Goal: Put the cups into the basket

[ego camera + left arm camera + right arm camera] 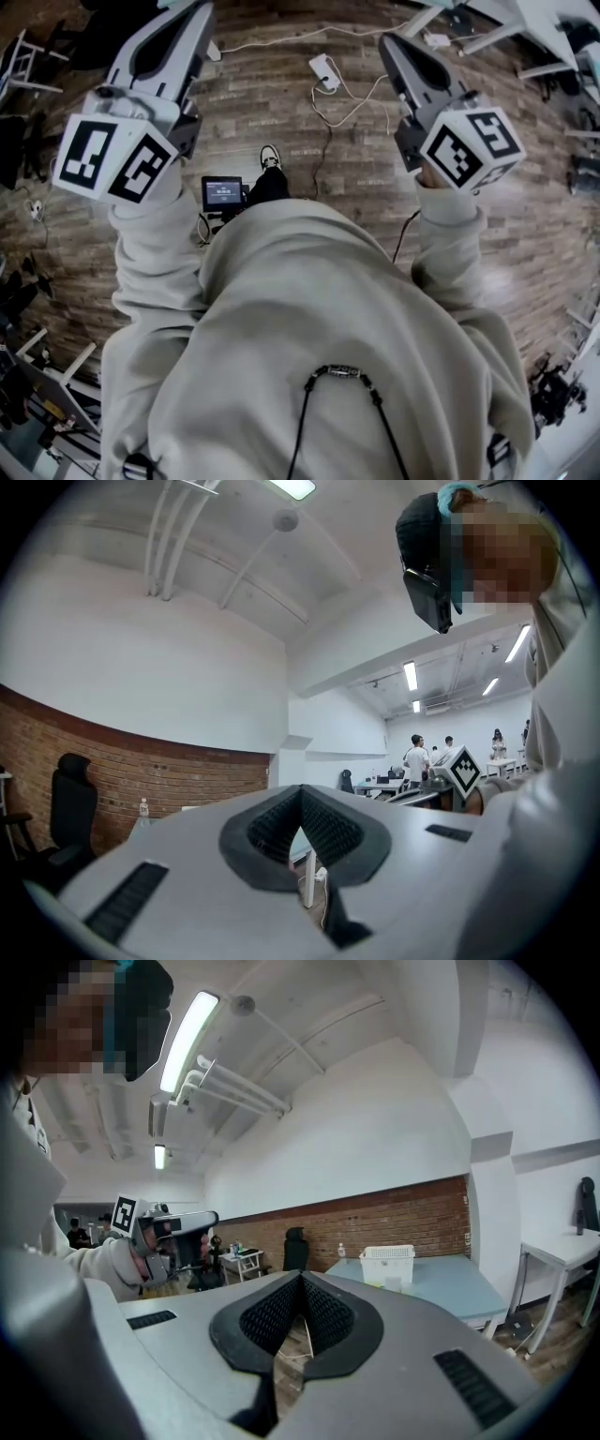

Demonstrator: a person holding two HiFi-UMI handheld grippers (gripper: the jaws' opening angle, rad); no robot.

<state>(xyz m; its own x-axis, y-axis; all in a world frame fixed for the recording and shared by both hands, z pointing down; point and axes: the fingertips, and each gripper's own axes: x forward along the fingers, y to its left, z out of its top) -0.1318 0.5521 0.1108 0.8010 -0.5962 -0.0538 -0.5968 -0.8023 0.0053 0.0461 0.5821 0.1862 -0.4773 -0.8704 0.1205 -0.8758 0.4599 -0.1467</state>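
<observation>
Basket (387,1262) small on table (445,1283) | cups indiscernible | jaws together

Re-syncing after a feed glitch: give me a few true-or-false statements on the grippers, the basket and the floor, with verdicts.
1. The left gripper is shut and empty. True.
2. The right gripper holds a cup. False: its jaws are closed on nothing.
3. A white basket stands on the light-blue table. True.
4. The floor is carpeted. False: it is wood planks, with a white power adapter and its cable lying on it.
</observation>
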